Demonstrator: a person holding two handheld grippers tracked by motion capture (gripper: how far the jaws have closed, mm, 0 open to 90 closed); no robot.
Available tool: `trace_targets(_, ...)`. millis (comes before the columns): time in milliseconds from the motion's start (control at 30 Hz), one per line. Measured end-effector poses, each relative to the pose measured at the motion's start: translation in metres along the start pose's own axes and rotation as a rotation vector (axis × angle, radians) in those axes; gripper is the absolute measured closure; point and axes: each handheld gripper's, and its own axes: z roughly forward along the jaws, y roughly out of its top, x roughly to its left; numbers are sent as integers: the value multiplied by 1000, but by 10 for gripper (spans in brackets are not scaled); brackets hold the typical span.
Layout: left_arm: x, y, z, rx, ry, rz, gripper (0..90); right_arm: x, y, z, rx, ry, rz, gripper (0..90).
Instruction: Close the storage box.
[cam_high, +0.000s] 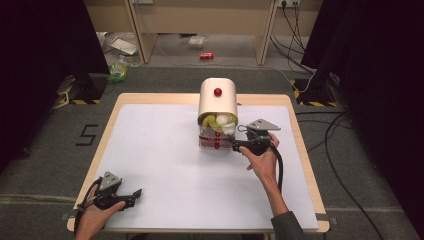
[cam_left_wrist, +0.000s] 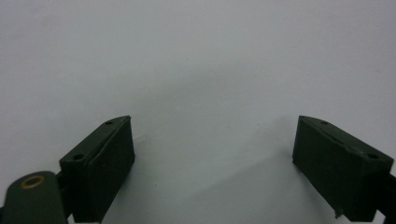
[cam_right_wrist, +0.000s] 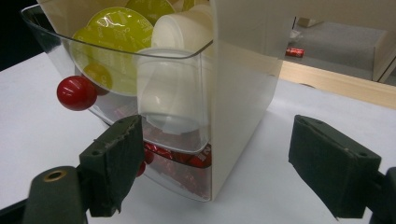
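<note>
**At the capsule dispenser, right jaws spread wide**

Down at the near left corner of the white table (cam_high: 160, 170), my left gripper (cam_high: 136, 192) rests low over the bare surface, its jaws set wide apart with nothing between them. From the left gripper view I see plain white tabletop between and beyond the two black pads (cam_left_wrist: 100, 168).

Moving toward the middle, the cream capsule dispenser (cam_high: 218, 97) stands upright on the far half of the table, a red knob (cam_high: 218, 92) on its rounded top. Its upper clear drawer (cam_right_wrist: 116, 65) is pulled out toward me, and it carries green-lidded capsules (cam_right_wrist: 116, 30) and white capsules (cam_right_wrist: 180, 32). A second red knob (cam_right_wrist: 76, 93) sits on that drawer's front. Beneath it, a lower drawer holds red capsules (cam_right_wrist: 180, 156).

Further right, my right gripper (cam_high: 235, 146) sits just beside the drawers' near right corner, my hand (cam_high: 264, 159) behind it and the cable trailing back along my forearm. Its jaws are wide and grip nothing. In the right gripper view, one pad (cam_right_wrist: 116, 163) lies in front of the clear drawers, while the other stands off to the side over the tabletop, with the dispenser's cream side wall (cam_right_wrist: 240, 107) between them. Whether either pad touches the dispenser, I cannot tell.
</note>
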Motion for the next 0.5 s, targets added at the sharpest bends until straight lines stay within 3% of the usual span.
trace_targets(500, 0, 0, 0, 0, 0, 0, 122, -2, 2, 4, -8, -8, 9, 190)
